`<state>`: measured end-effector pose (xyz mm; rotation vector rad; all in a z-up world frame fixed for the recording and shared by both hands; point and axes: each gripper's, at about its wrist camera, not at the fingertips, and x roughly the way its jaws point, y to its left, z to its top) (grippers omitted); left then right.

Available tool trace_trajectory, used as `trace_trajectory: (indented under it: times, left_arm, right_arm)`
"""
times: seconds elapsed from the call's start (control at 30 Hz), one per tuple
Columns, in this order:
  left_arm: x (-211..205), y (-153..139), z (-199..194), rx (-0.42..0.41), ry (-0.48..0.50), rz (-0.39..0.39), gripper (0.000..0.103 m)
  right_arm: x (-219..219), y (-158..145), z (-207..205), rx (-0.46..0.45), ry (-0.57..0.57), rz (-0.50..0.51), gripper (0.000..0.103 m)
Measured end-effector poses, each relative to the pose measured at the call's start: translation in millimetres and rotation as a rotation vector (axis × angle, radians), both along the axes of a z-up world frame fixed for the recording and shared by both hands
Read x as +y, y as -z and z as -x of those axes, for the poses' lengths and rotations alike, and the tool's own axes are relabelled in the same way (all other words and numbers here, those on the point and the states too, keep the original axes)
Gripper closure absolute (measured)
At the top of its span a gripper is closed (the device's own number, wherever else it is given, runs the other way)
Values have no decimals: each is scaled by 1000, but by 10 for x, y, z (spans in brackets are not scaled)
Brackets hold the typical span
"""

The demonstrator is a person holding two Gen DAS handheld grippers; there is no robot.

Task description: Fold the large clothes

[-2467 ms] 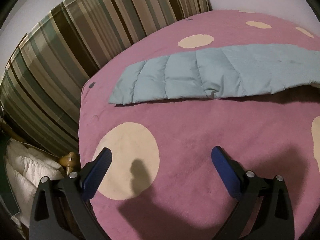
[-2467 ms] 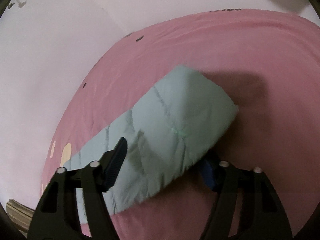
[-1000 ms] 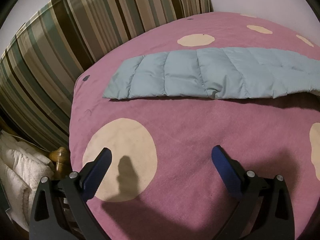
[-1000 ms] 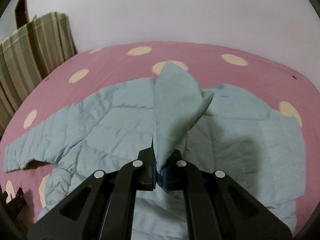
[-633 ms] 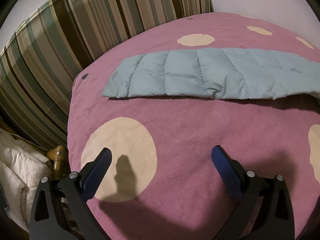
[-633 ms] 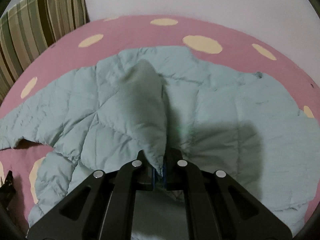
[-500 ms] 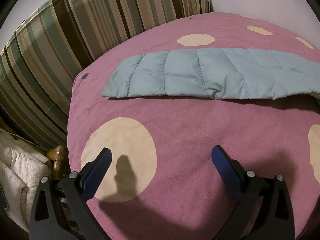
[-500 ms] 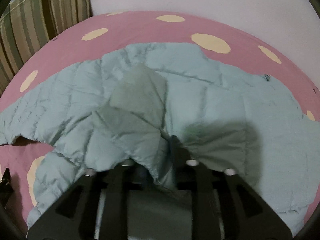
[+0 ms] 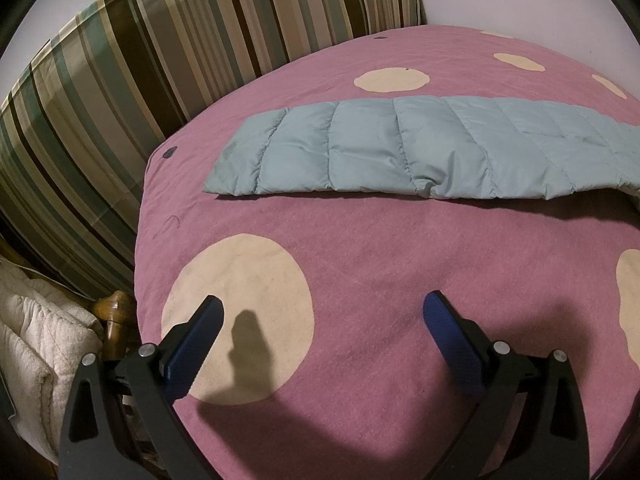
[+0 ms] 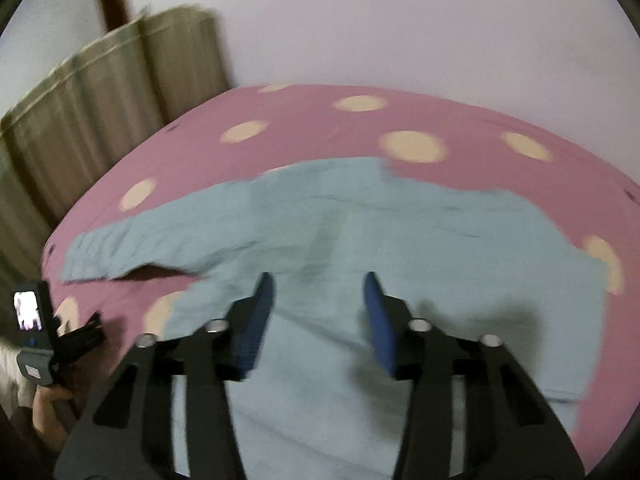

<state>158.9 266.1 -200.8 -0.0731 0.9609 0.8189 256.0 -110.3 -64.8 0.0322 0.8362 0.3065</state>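
Right gripper (image 10: pixel 318 292): jaws have just been opening, now parted, nothing between them; pale blue quilted jacket (image 10: pixel 400 240) lies flat below on the pink dotted bedspread (image 10: pixel 312 120). Left gripper (image 9: pixel 322 312): jaws wide open, empty, over bedspread; jacket sleeve at 12 o'clock.
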Motion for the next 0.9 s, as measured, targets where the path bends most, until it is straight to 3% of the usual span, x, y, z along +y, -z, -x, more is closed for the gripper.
trace_trajectory:
  times: [0.07,0.13,0.2,0.27,0.4,0.47,0.6,0.77,0.9]
  left_arm:
    - [1,0,0,0,0,1,4]
    - [-1,0,-1,0,0,1,4]
    - [-2,-1,-3,1,0,-1,4]
    - [-6,-1,-6,4,0,-7,4]
    - [-27,-5,-21,12,1,-21,4]
    - [-36,-4,-26,15,1,-25,4]
    - [-46,-2,-25,15,1,-28,4]
    - [-27,0,-11,11,2,-19,4]
    - [-25,-3,-6,14,2,-24,4]
  right_arm:
    - [-591,4,-44,5,133,2,72]
    - [-1191,116,-72,36,286,18,86]
    - [-1683,302,-76,80,398,4,90]
    - [-1875,471,-84,109,426,10,91]
    - [-1937,1001,-173,244,391,-34,92]
    - [-1937,1163,-184,252,385,-46,93]
    - [-1931,1028,-153,226,374,-51,93]
    - [-2181,626,-325,110,436,-67,88]
    - [-2330,658,-622,104,466,-56,88]
